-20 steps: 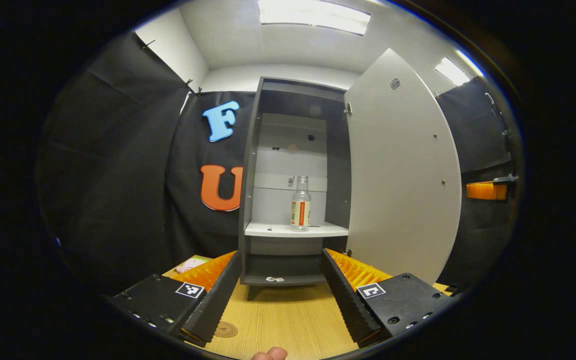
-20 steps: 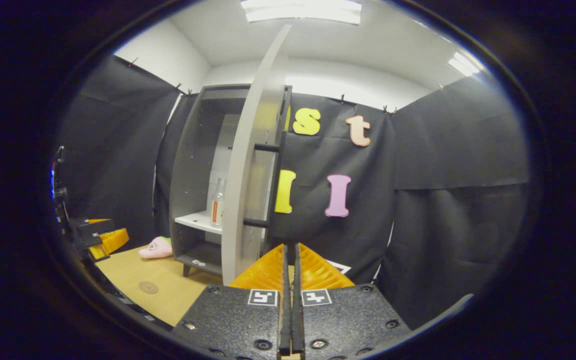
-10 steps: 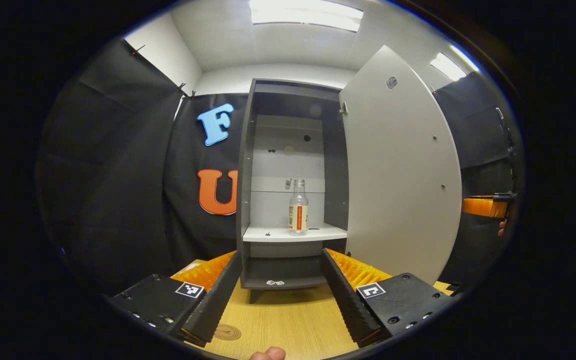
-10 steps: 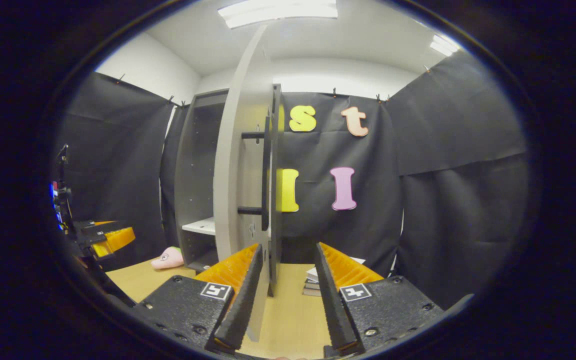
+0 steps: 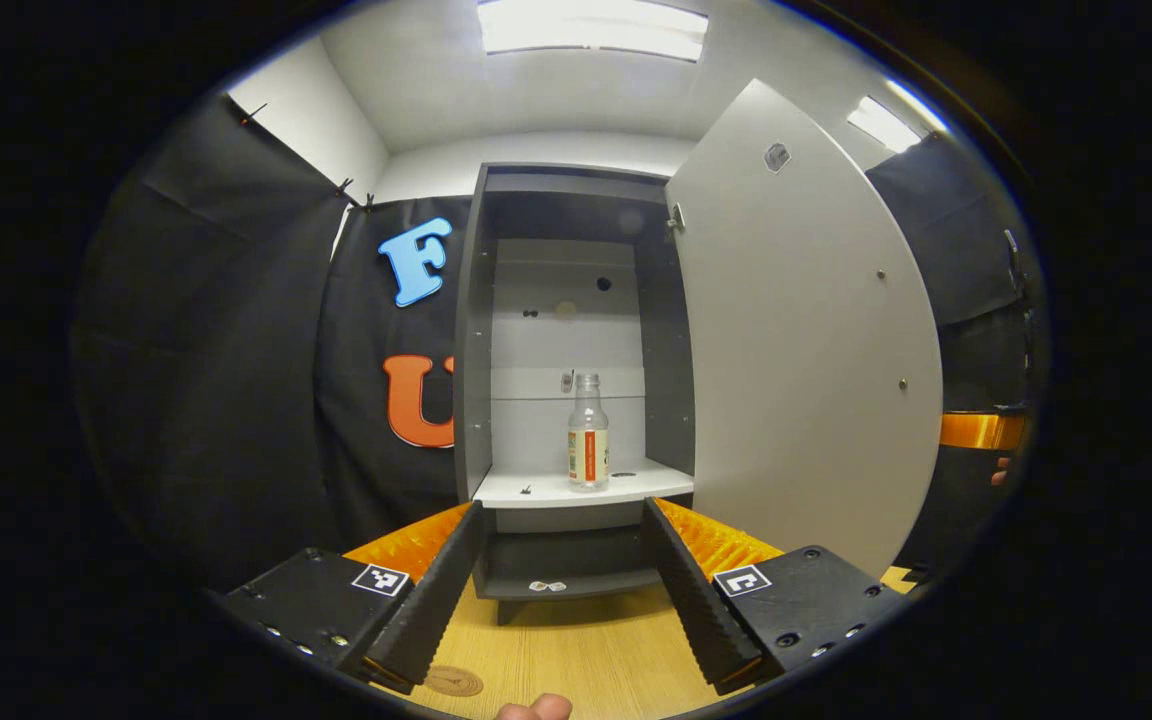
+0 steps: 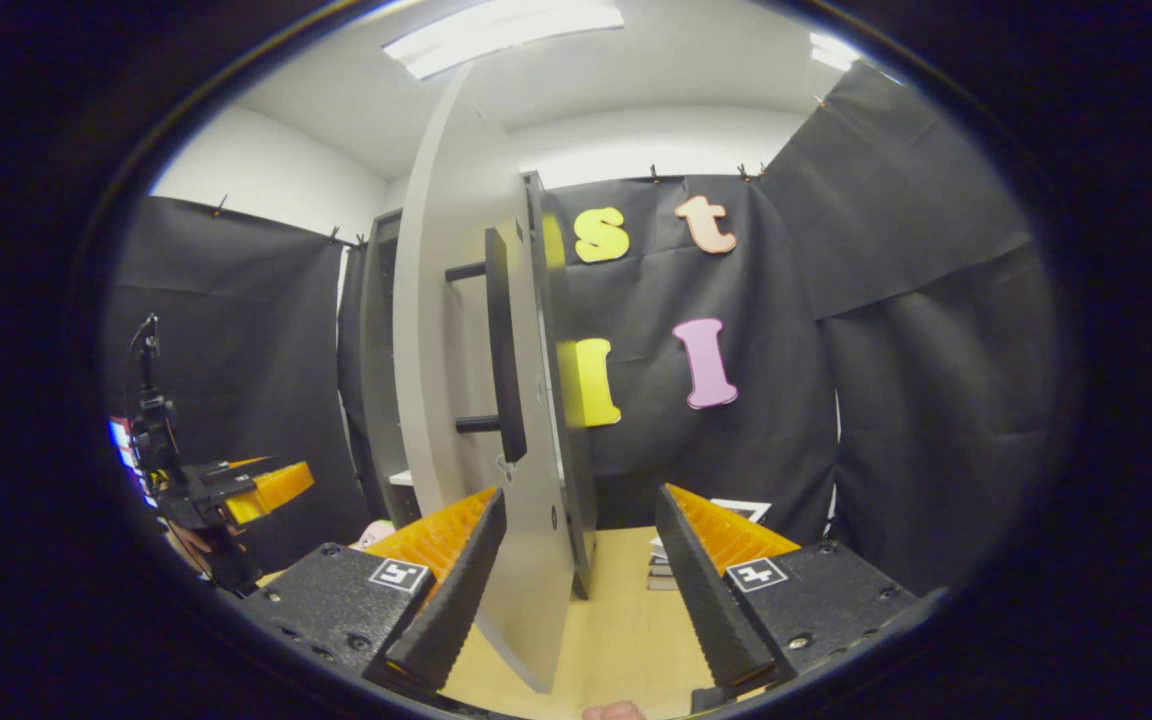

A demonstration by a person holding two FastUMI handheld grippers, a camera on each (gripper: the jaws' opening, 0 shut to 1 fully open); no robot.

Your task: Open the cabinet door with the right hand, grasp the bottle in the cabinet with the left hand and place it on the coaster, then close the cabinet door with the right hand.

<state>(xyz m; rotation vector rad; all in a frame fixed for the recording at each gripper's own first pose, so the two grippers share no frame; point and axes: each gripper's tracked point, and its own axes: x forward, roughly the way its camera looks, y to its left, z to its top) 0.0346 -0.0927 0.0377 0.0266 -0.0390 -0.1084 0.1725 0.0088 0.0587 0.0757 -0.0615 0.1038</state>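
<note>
Bottle: a clear bottle (image 5: 587,445) with an orange-and-pale label stands upright on the white shelf (image 5: 626,486) inside the open cabinet (image 5: 473,330), a little left of the shelf's middle, touching nothing else.
Look: a narrow neck, rounded shoulders and a straight body; it appears empty or nearly so, though that is hard to tell, and whether it is capped is unclear.
Handling: likely light and stiff, with a smooth, slippery wall; being light, it could tip at a nudge from one finger.
Where to grip: probably the straight labelled body, below the shoulders, fingers on either side and level.
Left tool: the left tool (image 5: 564,555) is wide open and holds nothing, aimed at the cabinet with the bottle between its fingers' lines of sight, well apart from the shelf.
Right tool: the right tool (image 6: 576,580) is also spread wide and empty, its fingers straddling the lower edge of the cabinet door (image 6: 461,360), just below the dark handle (image 6: 501,360).
Door: swung fully open to the right in the left gripper view.
Coaster: a round coaster (image 5: 453,681) lies on the wooden table (image 5: 586,650), near the left tool's left finger.
Stage: door open; the reach for the bottle looks next.
</note>
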